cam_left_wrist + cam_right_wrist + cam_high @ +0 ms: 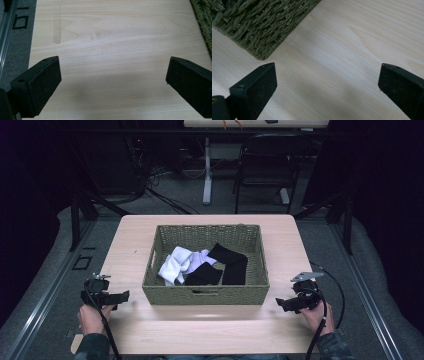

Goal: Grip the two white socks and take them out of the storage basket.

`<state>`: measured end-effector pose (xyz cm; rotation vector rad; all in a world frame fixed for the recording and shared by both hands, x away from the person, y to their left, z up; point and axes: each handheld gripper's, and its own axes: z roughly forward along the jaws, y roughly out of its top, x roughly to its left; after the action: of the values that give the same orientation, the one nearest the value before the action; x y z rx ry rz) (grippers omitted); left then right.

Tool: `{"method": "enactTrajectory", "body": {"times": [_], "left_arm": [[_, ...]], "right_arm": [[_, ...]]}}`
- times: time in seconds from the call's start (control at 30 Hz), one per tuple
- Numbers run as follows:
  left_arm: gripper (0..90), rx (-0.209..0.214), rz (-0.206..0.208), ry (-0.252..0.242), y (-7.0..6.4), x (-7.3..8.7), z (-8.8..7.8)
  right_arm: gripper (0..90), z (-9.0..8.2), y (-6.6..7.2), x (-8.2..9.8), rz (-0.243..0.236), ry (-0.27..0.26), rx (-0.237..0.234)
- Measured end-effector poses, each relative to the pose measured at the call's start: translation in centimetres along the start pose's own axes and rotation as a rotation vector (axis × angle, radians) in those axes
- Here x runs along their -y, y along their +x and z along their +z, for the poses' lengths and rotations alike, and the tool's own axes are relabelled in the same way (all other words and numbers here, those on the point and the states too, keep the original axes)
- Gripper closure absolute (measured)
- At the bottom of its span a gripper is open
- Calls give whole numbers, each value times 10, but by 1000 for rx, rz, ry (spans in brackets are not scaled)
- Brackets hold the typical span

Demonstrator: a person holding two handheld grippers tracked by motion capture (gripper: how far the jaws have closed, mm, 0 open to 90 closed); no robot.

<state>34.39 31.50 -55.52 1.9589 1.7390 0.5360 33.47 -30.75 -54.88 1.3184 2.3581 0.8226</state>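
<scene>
A green woven basket (205, 295) stands in the middle of the pale wooden table (200, 325). Inside it lie white socks (177, 262) and black socks (227, 262). My left gripper (122, 296) rests at the table's near left, held by a hand, its jaws wide apart over bare wood (113, 67) with nothing between them. At the near right, my right gripper (281, 304) is also open and empty (327, 77). The basket's corner (262, 27) lies just ahead of the right jaws, and its edge (203, 22) shows at the far right of the left gripper view.
Beyond the table stand a black chair (262, 165) and a white table leg (207, 175) with cables on the floor. Metal rails (45, 290) run along the floor at both sides. Bare wood lies in front of the basket.
</scene>
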Motion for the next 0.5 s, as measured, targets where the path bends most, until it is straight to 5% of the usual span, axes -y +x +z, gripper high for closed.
{"method": "enactTrajectory", "body": {"times": [0.5], "left_arm": [[0,38,7,4,-5,-8,3]], "right_arm": [[14,-2,3,2,1,2,15]]}}
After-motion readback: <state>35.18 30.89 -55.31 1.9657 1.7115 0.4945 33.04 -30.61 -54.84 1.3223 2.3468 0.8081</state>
